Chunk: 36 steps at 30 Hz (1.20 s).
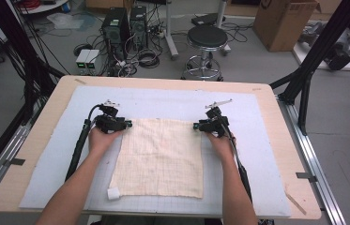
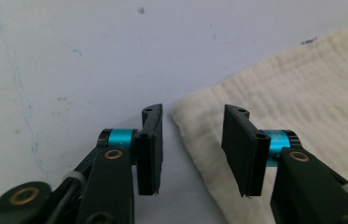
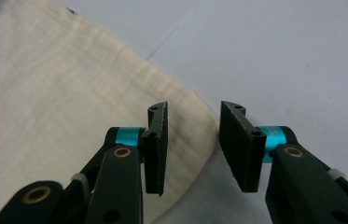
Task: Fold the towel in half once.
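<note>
The cloth (image 1: 161, 157) lay flat at the mat's (image 1: 257, 154) centre, its 11 o'clock corner between the spread fingers (image 2: 150, 149) of the left gripper (image 1: 126, 124) and its 1 o'clock corner between the equally spread fingers (image 3: 155, 149) of the right gripper (image 1: 196, 125), neither pair pinching it.

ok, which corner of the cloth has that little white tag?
The near-left corner of the cloth, on the left arm's side. The white tag sticks out there; the other three corners are bare.

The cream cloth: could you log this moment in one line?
cloth: flat on mat | left gripper: open, straddling far-left corner | right gripper: open, straddling far-right corner
</note>
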### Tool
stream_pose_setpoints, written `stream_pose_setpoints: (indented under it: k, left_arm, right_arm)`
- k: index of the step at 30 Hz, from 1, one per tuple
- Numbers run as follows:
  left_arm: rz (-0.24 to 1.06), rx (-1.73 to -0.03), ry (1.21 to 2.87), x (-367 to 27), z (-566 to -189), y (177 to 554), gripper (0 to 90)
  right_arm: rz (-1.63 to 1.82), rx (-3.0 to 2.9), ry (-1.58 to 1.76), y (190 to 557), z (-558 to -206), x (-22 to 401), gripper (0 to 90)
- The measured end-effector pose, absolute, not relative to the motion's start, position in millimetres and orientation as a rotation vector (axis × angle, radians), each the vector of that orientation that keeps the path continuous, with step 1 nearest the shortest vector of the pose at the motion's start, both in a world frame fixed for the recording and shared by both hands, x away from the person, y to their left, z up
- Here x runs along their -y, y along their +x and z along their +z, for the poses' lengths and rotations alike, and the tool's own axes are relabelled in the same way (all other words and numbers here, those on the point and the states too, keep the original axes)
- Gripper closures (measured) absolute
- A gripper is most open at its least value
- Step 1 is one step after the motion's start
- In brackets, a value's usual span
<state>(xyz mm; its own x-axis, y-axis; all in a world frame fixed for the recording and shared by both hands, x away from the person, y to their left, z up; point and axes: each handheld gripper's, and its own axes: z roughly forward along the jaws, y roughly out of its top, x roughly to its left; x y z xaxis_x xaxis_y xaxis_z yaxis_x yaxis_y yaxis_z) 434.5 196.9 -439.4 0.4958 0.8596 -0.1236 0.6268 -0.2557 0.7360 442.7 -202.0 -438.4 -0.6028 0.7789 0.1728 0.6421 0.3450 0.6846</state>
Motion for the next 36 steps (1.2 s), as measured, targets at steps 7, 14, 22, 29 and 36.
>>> stream_pose_setpoints:
  k: [7,14,22,29,36]
  left_arm:
    - [0.388,-1.231,1.964,-192.0,-441.2,434.9,85.5]
    - [0.358,-1.262,1.916,-198.0,-439.9,437.8,87.3]
    - [0.374,-1.244,1.894,-202.7,-422.5,443.2,87.5]
    - [0.375,-1.203,1.831,-208.3,-400.7,445.5,87.5]
    - [0.364,-1.174,1.862,-207.9,-398.2,439.9,87.5]
  right_arm:
    - [1.084,-2.417,1.289,443.5,-438.5,200.7,85.0]
    - [1.122,-2.411,1.315,444.2,-433.9,205.7,86.4]
    - [1.168,-2.389,1.287,449.4,-419.0,206.7,86.5]
    - [1.303,-2.329,1.301,451.8,-404.8,215.8,86.4]
    - [1.371,-2.342,1.31,447.3,-401.7,218.5,86.5]
